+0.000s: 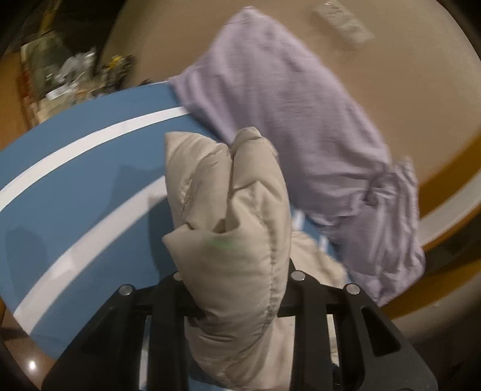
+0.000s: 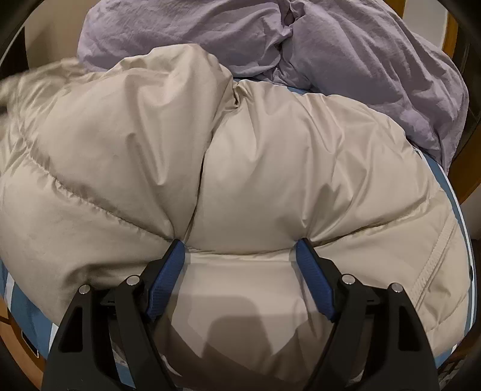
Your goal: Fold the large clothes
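Note:
A puffy beige jacket (image 2: 270, 165) lies bunched on a blue mat with white stripes (image 1: 75, 180). My left gripper (image 1: 236, 270) is shut on a thick fold of the jacket (image 1: 234, 195) and holds it above the mat; the fabric hides its fingertips. My right gripper (image 2: 240, 243) stands open and wide, its blue pads (image 2: 168, 276) dug tip-first into the jacket with a bulge of fabric between them, not squeezed. A crumpled lilac garment (image 2: 330, 45) lies just behind the jacket, and in the left wrist view the lilac garment (image 1: 285, 90) stretches across the mat's edge onto the table.
The tan tabletop (image 1: 405, 75) extends beyond the mat, with a brown rim at the right. A pale flat object (image 1: 342, 21) lies at the far side. Blurred clutter (image 1: 69, 72) sits off the table at the upper left.

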Motion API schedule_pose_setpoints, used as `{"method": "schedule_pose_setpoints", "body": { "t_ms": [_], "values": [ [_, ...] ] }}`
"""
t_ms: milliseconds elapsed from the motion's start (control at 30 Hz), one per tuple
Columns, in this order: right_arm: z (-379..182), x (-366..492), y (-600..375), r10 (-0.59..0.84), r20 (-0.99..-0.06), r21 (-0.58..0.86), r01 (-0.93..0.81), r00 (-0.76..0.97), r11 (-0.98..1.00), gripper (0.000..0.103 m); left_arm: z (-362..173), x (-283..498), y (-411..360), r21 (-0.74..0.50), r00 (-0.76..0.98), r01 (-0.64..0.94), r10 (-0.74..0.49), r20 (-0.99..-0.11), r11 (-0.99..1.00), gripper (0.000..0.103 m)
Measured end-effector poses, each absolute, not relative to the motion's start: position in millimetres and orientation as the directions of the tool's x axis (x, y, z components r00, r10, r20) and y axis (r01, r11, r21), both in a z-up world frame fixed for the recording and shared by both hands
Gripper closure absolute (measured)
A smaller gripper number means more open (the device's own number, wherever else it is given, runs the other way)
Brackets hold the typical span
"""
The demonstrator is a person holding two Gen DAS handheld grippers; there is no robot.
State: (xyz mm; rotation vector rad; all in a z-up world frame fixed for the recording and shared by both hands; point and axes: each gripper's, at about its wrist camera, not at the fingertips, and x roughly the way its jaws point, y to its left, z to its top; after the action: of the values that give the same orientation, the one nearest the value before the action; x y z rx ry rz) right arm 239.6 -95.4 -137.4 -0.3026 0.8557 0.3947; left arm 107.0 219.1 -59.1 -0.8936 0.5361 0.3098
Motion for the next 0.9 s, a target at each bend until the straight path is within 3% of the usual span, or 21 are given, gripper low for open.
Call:
{"method": "schedule_pose_setpoints", "body": {
  "t_ms": [333,700,900],
  "values": [
    [-138.1,241.2,-101.7,0.251,-0.779,-0.064,-0.471,0.574,0.88,0.024,10.4,142.3,124.8,-0.64,0.886,-0.174,-0.166,-0.434,0.748,0.074],
    [-121.8,234.9,-128.3,0.313,-0.762,-0.024,-0.507,0.567,0.862,0.025,20.8,185.9,36.8,-0.565,0.828,0.001,-0.317,-0.462,0.825,0.074],
    [-103.6,233.6,-161.8,0.274,-0.719,-0.046,-0.438,0.638,0.898,0.025,15.3,203.1,-1.1,-0.538,0.781,0.07,-0.381,-0.494,0.84,0.073]
  ]
}}
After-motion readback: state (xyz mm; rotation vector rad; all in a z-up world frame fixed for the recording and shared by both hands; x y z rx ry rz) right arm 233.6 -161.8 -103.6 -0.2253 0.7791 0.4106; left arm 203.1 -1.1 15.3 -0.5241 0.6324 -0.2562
